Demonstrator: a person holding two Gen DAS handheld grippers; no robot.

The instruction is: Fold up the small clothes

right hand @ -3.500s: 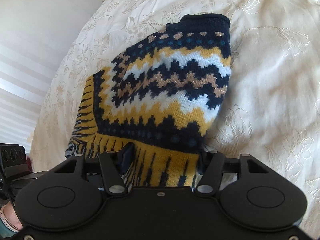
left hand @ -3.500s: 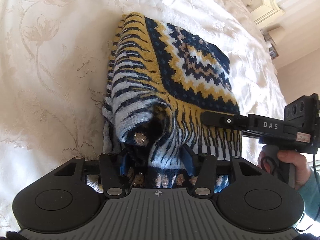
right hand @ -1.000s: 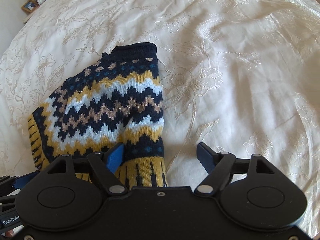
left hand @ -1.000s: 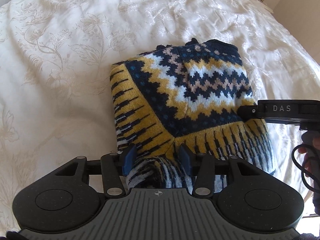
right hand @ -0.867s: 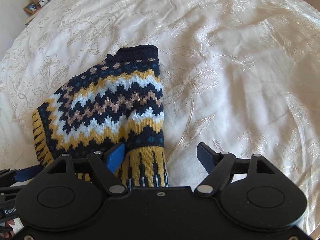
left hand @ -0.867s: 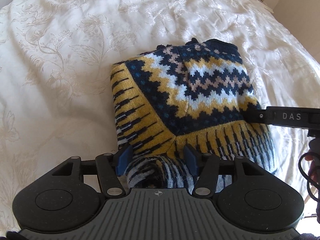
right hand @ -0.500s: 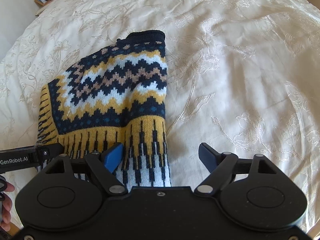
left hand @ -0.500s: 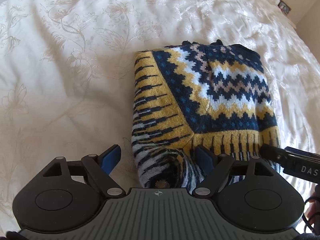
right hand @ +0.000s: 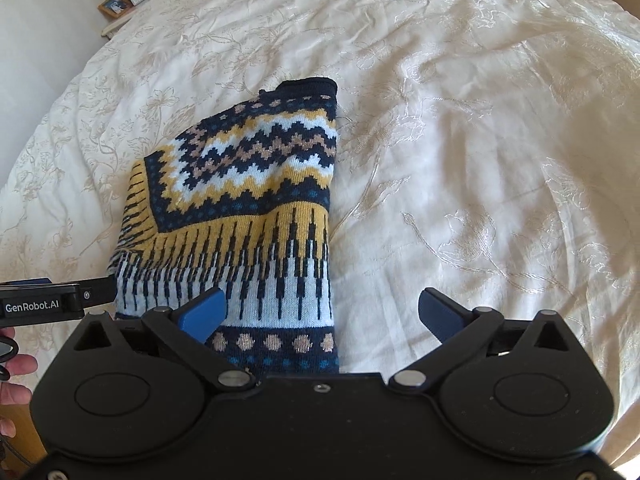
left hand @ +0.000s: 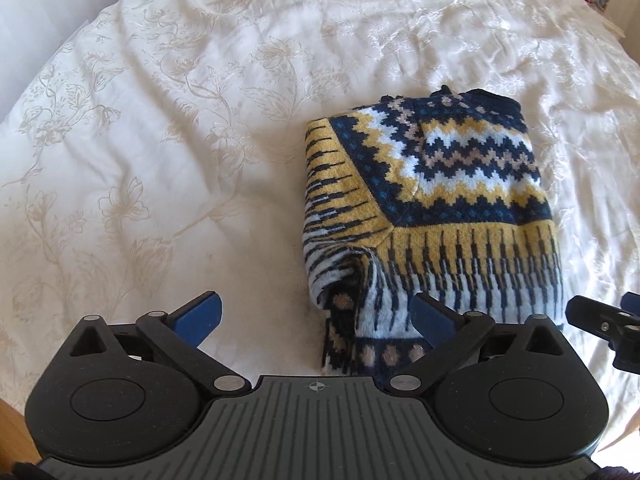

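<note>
Both grippers have let go and pulled back: left gripper [left hand: 316,316] and right gripper [right hand: 322,314] gape wide, empty, near the folded sweater [left hand: 432,200] on the bedspread [left hand: 160,140].

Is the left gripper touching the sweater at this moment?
Cannot tell. In the left wrist view the left gripper is open; one blue finger overlaps the sweater, so contact is unclear.
</note>
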